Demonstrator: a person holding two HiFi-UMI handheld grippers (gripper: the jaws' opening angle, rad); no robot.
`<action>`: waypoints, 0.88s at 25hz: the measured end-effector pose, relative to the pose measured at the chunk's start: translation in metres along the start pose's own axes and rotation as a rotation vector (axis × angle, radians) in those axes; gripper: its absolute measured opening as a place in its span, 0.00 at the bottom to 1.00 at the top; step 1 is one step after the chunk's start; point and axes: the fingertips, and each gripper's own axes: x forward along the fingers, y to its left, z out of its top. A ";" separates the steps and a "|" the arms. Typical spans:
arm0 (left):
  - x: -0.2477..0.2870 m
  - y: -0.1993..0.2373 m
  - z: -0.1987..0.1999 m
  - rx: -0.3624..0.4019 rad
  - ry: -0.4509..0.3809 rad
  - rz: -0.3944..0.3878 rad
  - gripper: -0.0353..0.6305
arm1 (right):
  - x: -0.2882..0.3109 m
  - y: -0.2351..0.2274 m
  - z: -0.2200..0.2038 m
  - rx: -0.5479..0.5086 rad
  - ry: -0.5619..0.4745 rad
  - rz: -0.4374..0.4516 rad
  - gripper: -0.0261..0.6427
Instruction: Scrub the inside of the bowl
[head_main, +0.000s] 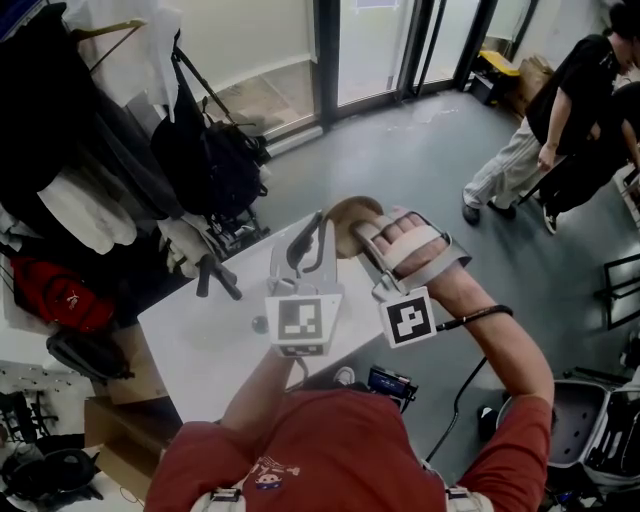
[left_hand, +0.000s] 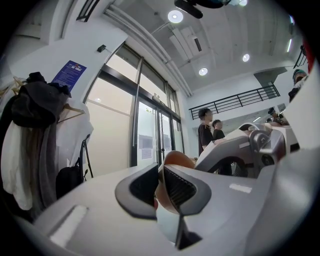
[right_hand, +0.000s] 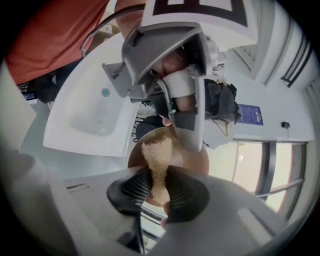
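Observation:
I hold a brown bowl (head_main: 352, 212) up over the white table (head_main: 200, 330). My left gripper (head_main: 318, 225) is shut on the bowl's rim; in the left gripper view the rim (left_hand: 176, 160) sits pinched between the dark pads of the left gripper (left_hand: 159, 187). My right gripper (right_hand: 159, 192) is shut on a tan scrub pad (right_hand: 157, 155), whose tip reaches into the bowl (right_hand: 192, 157). In the head view the right gripper (head_main: 362, 238) comes at the bowl from the right, and the pad is hidden there. The left gripper (right_hand: 176, 117) hangs over the bowl's far rim in the right gripper view.
Coats (head_main: 90, 150) and a black backpack (head_main: 215, 160) hang on a rack to the left of the table. A black tool (head_main: 215, 275) lies at the table's left edge. People (head_main: 570, 110) stand on the grey floor at the upper right, near glass doors.

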 end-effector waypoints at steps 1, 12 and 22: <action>0.000 0.000 0.001 -0.001 -0.006 0.001 0.11 | 0.000 0.000 0.000 0.017 0.003 -0.004 0.15; 0.001 0.004 -0.002 0.006 -0.010 0.006 0.11 | 0.011 -0.007 -0.003 0.368 0.002 0.002 0.15; -0.001 0.006 -0.005 -0.001 -0.007 0.017 0.11 | 0.016 -0.018 -0.007 0.872 -0.037 0.048 0.15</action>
